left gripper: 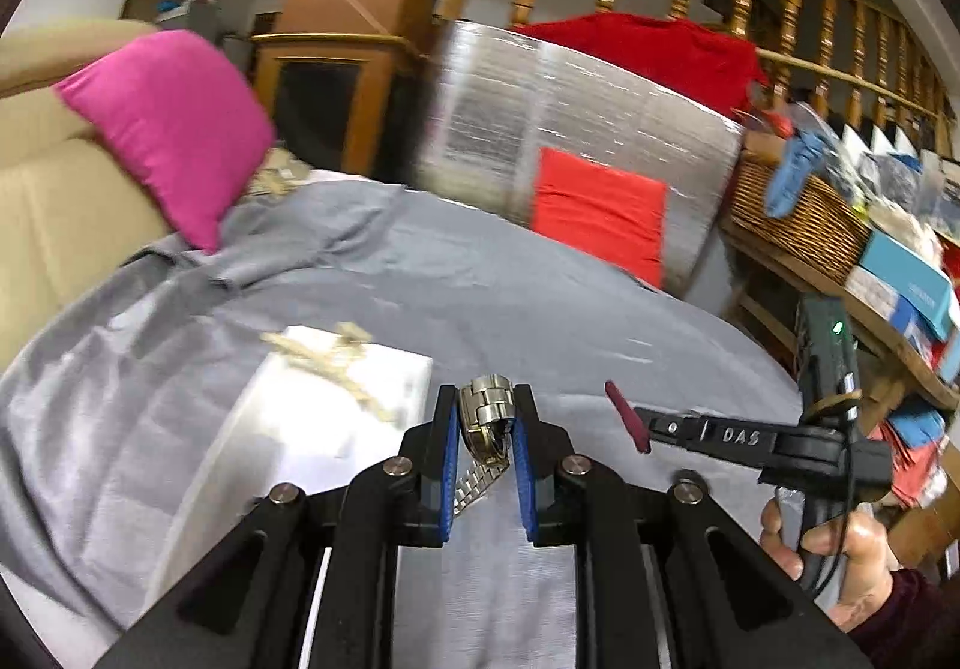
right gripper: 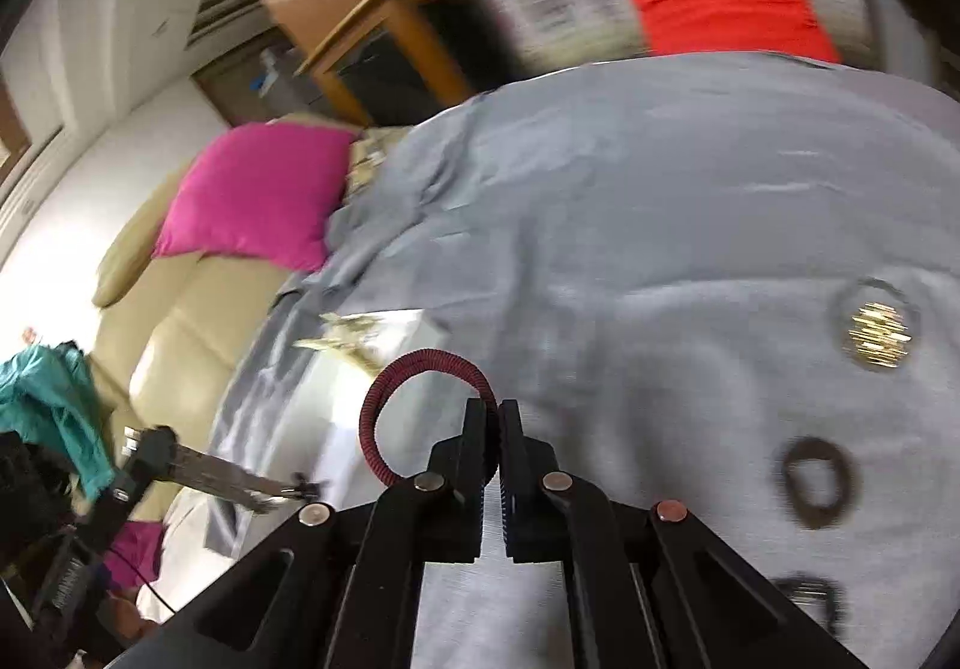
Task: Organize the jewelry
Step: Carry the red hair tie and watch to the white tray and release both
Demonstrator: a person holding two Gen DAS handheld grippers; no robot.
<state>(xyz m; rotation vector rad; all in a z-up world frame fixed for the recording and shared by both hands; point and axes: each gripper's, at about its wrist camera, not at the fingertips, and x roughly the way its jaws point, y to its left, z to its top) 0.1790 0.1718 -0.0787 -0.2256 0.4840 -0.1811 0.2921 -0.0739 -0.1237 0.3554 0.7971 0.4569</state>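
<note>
My left gripper (left gripper: pixel 485 417) is shut on a silver and gold metal watch (left gripper: pixel 487 417); its link band hangs down between the blue pads, above the grey cloth. My right gripper (right gripper: pixel 498 417) is shut on a dark red braided bracelet (right gripper: pixel 414 405), whose loop stands out to the left of the fingers. The right gripper also shows in the left wrist view (left gripper: pixel 630 417) at right, with the red bracelet edge-on. A white box (left gripper: pixel 312 417) with a pale bead necklace (left gripper: pixel 336 363) across it lies on the cloth at left.
A grey cloth (right gripper: pixel 600 225) covers the table. On it at right lie a gold brooch in a ring (right gripper: pixel 877 336), a dark ring band (right gripper: pixel 816 480) and another dark piece (right gripper: pixel 807 603). A pink cushion (left gripper: pixel 168 129), beige sofa, foil-wrapped box (left gripper: pixel 576 129) and wicker basket (left gripper: pixel 798 213) surround it.
</note>
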